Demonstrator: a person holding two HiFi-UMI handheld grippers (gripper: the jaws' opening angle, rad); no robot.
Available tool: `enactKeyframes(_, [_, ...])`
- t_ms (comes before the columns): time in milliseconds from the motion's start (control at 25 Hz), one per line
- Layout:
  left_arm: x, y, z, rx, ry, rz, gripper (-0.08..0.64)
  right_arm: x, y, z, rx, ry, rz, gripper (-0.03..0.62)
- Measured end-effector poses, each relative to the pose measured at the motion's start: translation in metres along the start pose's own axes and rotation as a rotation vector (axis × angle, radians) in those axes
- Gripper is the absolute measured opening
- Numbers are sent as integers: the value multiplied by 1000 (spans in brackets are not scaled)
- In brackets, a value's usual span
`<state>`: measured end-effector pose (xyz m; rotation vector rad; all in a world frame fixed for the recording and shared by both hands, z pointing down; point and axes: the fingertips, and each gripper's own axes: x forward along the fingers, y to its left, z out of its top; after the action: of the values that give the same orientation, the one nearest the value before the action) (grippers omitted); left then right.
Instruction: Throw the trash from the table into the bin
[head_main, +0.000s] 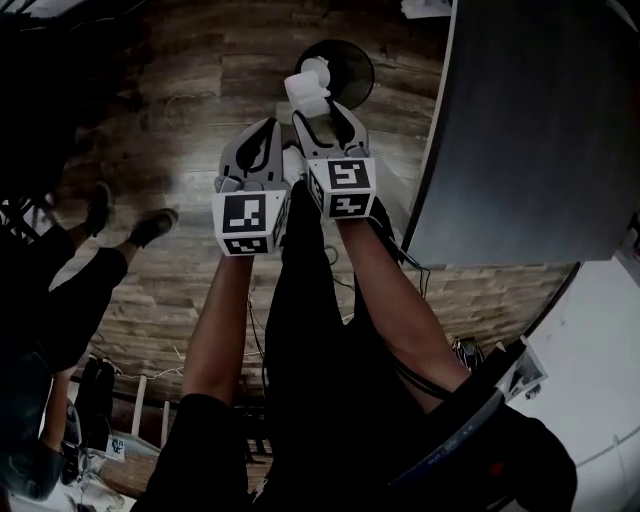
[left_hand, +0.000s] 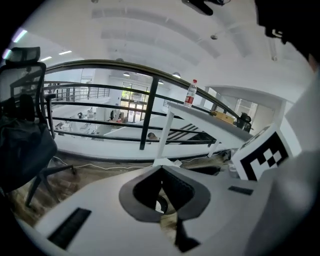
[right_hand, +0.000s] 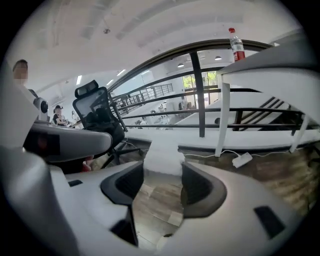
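In the head view both grippers are held out side by side over a wooden floor. My right gripper (head_main: 322, 108) is shut on a white crumpled piece of trash (head_main: 308, 85), which hangs at the near rim of a dark round bin (head_main: 345, 65). In the right gripper view the white trash (right_hand: 162, 159) sits pinched between the jaw tips of my right gripper (right_hand: 162, 167). My left gripper (head_main: 270, 128) is just left of it, jaws together with nothing in them. In the left gripper view the tips of my left gripper (left_hand: 160, 162) meet.
A dark table (head_main: 530, 130) fills the right side, and a plastic bottle (right_hand: 236, 45) stands on it. A black office chair (right_hand: 97, 117) and a railing (left_hand: 150, 112) are nearby. A power strip (right_hand: 242, 160) lies on the floor. A seated person's feet (head_main: 150, 225) show at the left.
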<state>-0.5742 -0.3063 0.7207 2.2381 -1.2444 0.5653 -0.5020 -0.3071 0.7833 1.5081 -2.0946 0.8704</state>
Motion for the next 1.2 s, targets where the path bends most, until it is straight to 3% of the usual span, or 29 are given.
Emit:
enactKeyframes(480, [40,14,-62,25,30,-33,9,38,1,-70,49,-27,-50,245])
enactKeyframes(840, [79,31,-104,1,47,-50,9,85,-41,-99,81,-27,-122,245])
enactKeyframes(1200, [138,10,-143,-16,94,-143,9,103,-109,-149,190,-3,-286,245])
